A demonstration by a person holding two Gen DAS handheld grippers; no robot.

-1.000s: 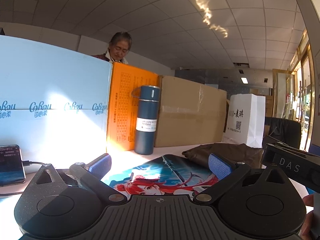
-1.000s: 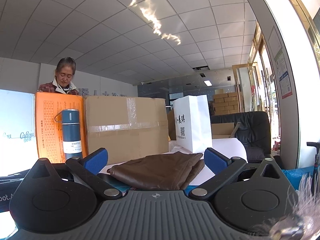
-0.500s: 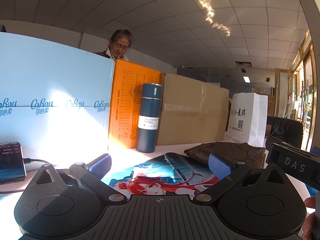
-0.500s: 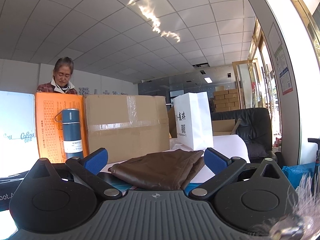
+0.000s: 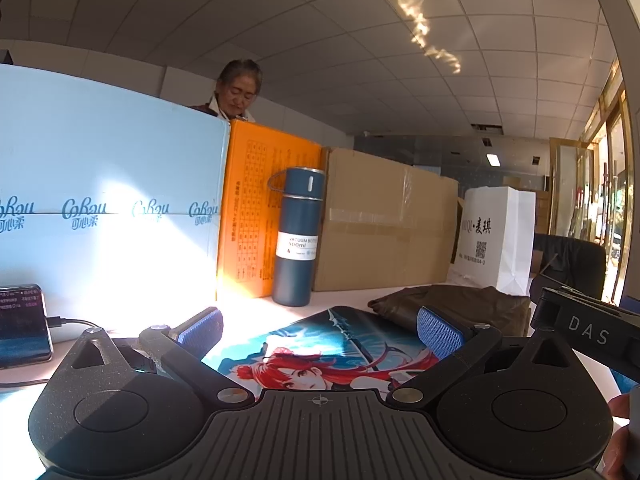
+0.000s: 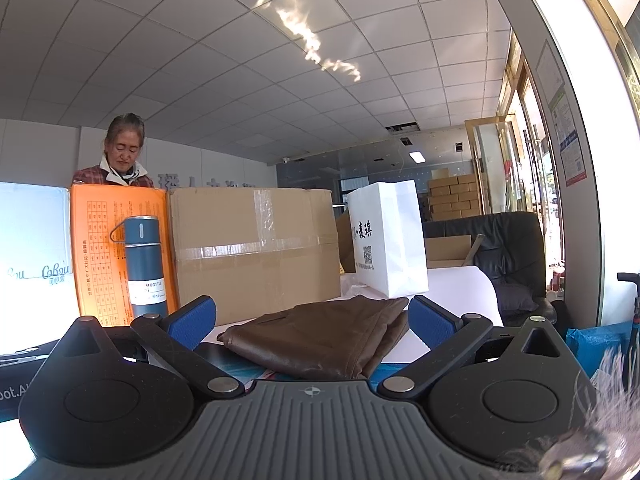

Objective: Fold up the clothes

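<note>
A brown garment [image 6: 320, 340] lies folded in a low stack on the table, straight ahead of my right gripper [image 6: 312, 316], which is open and holds nothing. In the left wrist view the same brown garment [image 5: 460, 308] sits to the right, past the tip of the right finger. My left gripper [image 5: 320, 328] is open and empty, low over a printed mat [image 5: 320, 344] with a red-haired cartoon figure. The body of the right gripper [image 5: 588, 332] shows at the right edge of that view.
A blue vacuum bottle [image 5: 296, 240] stands at the back, in front of an orange box [image 5: 256, 208], a cardboard box [image 5: 384, 224] and a light blue box [image 5: 108, 208]. A white paper bag [image 6: 388, 240] stands behind the garment. A phone [image 5: 22, 324] on a cable lies left. A person [image 6: 122, 152] stands behind the boxes.
Both wrist views have tilted up slightly, so the boxes, bottle and garment sit a little lower in frame. Both grippers stay open and the garment has not moved.
</note>
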